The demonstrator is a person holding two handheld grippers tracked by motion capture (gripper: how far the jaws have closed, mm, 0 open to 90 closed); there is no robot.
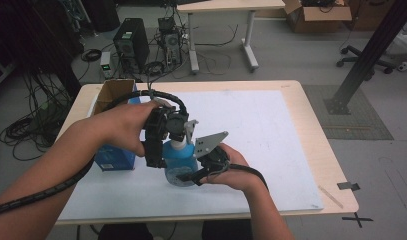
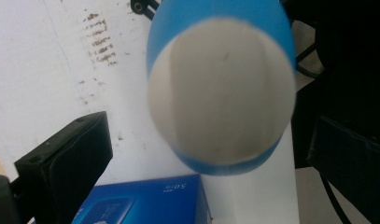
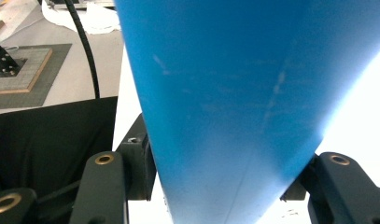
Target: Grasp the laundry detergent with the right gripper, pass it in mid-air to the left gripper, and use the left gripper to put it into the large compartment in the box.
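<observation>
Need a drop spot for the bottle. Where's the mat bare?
Bare: white mat right of the right tool, out to the table's right edge, and the far strip. Crowded: the left, around the blue bottle, blue box and cardboard box.

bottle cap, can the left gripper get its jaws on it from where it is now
Probably yes. The left gripper sits right over the blue bottle, and its own view looks straight down on the white cap with open jaws either side. The right gripper steadies the body lower down, clear of the cap.
</observation>
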